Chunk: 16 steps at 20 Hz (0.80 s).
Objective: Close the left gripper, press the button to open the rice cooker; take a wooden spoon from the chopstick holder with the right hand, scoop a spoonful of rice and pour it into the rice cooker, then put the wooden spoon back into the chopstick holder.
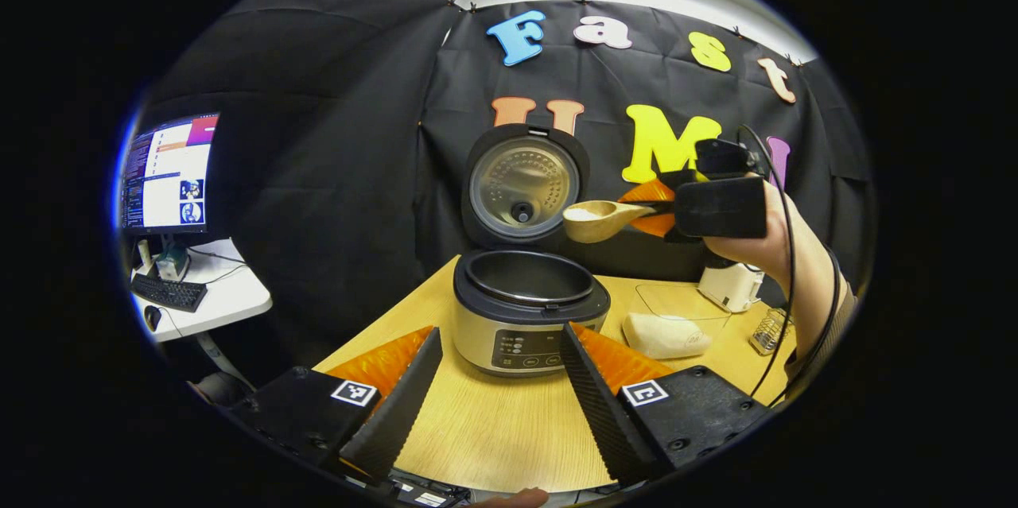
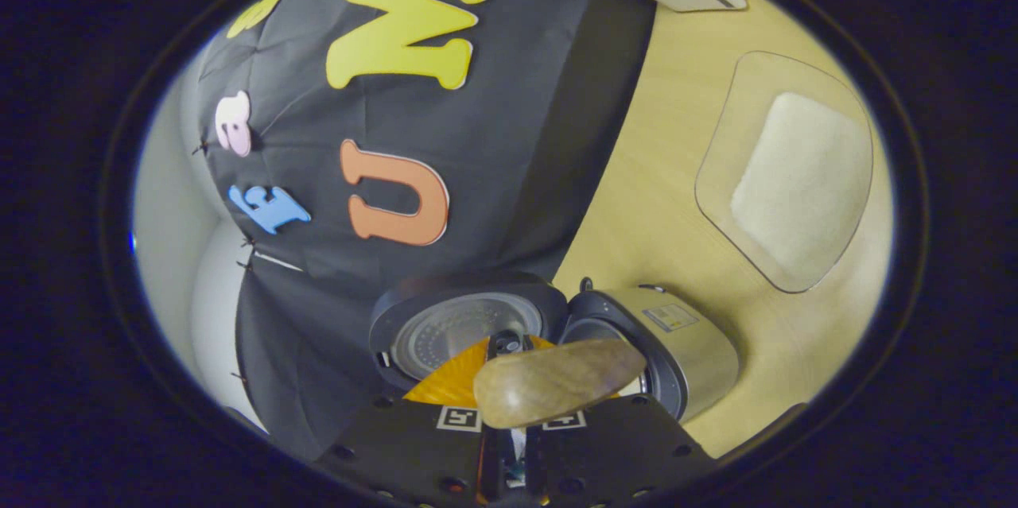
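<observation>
A: Above the table (image 1: 493, 428), right of the open lid (image 1: 522, 186), my right gripper (image 1: 664, 210) holds the wooden spoon (image 1: 604, 220) by its handle, both fingers clamped on it. The bowl carries a white heap of rice and hangs just right of the rice cooker (image 1: 525, 317), higher than its rim.

B: And in the right gripper view?

A: There the spoon (image 2: 557, 381) lies across my fingers, its underside towards the camera, with the cooker (image 2: 668, 349) and the lid (image 2: 461, 325) just beyond it.

B: So which step are you at?

A: I judge the scoop is done and the carry is nearly over; the pour is not yet made. Next I need to bring the bowl left over the dark inner pot (image 1: 529, 276), then roll my wrist so the rice tips in and none lands on the rim.

B: Your left gripper (image 1: 501, 381)?

A: Its fingers stand wide apart, holding nothing, near the cooker's front panel.

B: Count things for me.

A: One cooker, one spoon, one clear tray (image 2: 787, 174) of rice at the right, one wire chopstick holder (image 1: 767, 331), one white box (image 1: 730, 285) far right.
</observation>
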### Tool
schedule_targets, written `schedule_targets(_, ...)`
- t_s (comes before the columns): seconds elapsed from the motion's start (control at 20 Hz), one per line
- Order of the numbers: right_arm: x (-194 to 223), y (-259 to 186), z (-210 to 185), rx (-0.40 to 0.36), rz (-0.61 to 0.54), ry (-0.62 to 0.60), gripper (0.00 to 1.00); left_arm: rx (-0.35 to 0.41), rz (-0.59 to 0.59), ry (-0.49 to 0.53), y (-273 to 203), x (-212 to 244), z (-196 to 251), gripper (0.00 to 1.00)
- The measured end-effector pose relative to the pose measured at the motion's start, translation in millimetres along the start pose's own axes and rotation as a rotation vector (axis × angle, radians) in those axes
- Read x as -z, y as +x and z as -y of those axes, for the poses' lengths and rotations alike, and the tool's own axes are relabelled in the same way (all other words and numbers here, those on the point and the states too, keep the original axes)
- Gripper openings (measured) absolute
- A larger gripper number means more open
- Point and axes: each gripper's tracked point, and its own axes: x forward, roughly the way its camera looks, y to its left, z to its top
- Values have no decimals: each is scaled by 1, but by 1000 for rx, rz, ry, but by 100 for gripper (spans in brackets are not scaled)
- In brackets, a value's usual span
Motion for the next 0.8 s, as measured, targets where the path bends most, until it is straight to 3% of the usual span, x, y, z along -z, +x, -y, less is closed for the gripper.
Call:
schedule_targets(0.35,14,37,-7,89,29,-252,10,-1,-15,13,3,5,-6,97)
schedule_targets(0.8,21,45,-12,164,67,-531,12,-28,-17,15,2,5,-16,97)
